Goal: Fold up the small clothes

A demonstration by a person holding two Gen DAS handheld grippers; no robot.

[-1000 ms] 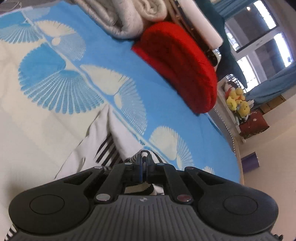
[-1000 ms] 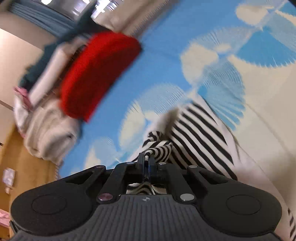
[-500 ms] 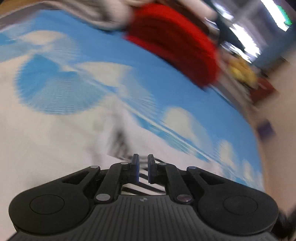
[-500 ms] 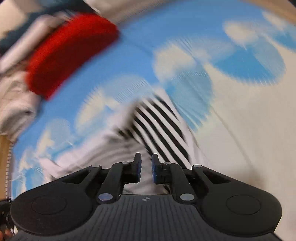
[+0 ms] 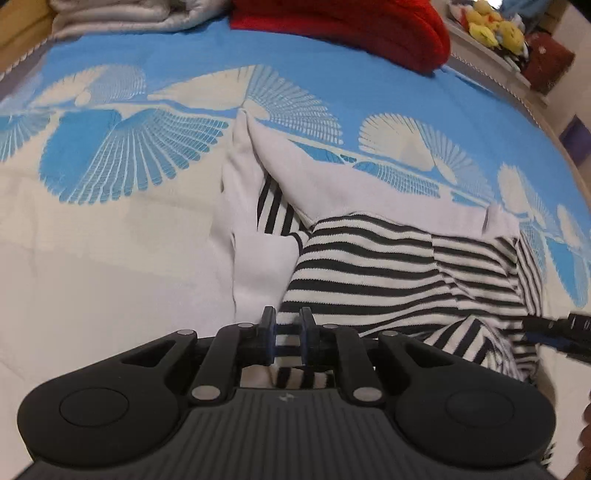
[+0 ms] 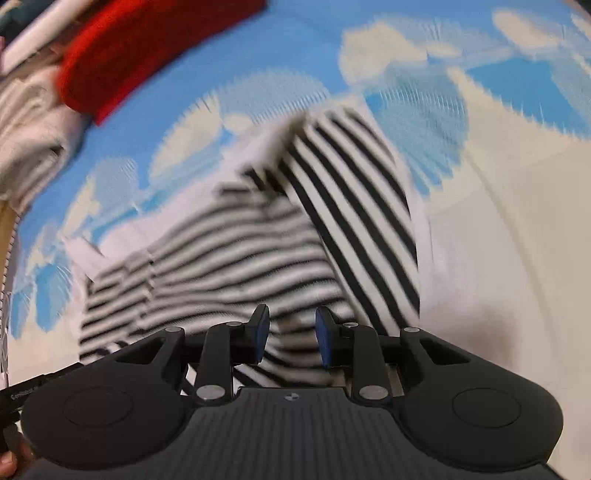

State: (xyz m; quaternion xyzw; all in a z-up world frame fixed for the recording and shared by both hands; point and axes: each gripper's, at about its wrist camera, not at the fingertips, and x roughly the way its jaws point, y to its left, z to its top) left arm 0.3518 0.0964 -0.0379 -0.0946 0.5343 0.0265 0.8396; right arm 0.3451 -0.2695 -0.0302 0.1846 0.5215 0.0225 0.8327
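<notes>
Black-and-white striped knit garment point(image 5: 388, 266) lies crumpled on blue shell-print bedspread point(image 5: 332, 66). Left gripper point(image 5: 287, 326) fingers slightly apart, holding nothing; right gripper point(image 6: 291, 332) fingers wider apart, above garment.

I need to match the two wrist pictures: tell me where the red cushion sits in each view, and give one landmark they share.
Left wrist: the red cushion lies along the top edge, right of centre, at the far side of the blue bedspread.
Right wrist: the red cushion is in the top left corner, blurred.
Shared landmark: the striped garment lying just ahead of the tongs in both views.
</notes>
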